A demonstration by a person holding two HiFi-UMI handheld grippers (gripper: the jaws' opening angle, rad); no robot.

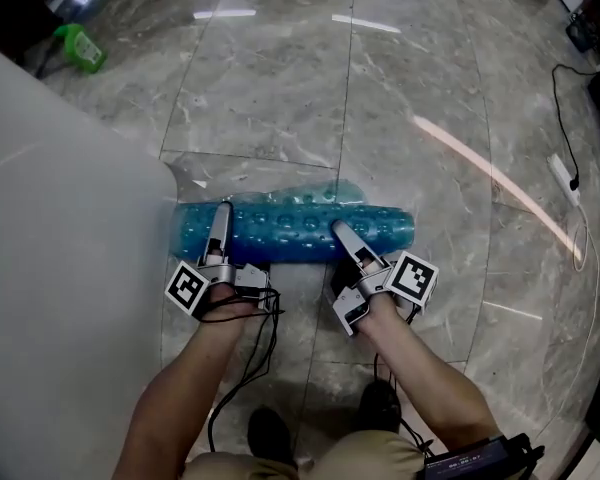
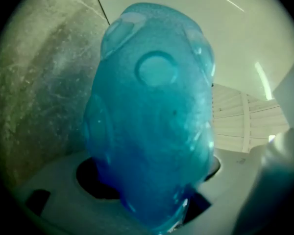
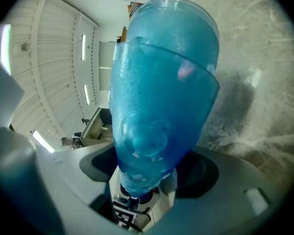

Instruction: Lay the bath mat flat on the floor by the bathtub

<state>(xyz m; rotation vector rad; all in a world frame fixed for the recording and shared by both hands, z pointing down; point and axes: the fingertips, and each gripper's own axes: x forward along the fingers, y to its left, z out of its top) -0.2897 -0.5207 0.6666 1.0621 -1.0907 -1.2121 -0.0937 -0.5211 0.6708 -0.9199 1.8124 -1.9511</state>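
The bath mat is a translucent blue roll with round suction bumps, lying crosswise on the marble floor beside the white bathtub. My left gripper clamps the roll near its left end, one finger lying over the top. My right gripper clamps it right of centre in the same way. In the left gripper view the blue mat fills the space between the jaws. The right gripper view shows the same, with the mat rising from between the jaws. The lower fingers are hidden under the roll.
A thin clear flap lies flat on the tiles just beyond the roll. A green bottle stands far left by the tub. A white power strip with black cable sits at the right. The person's shoes are below.
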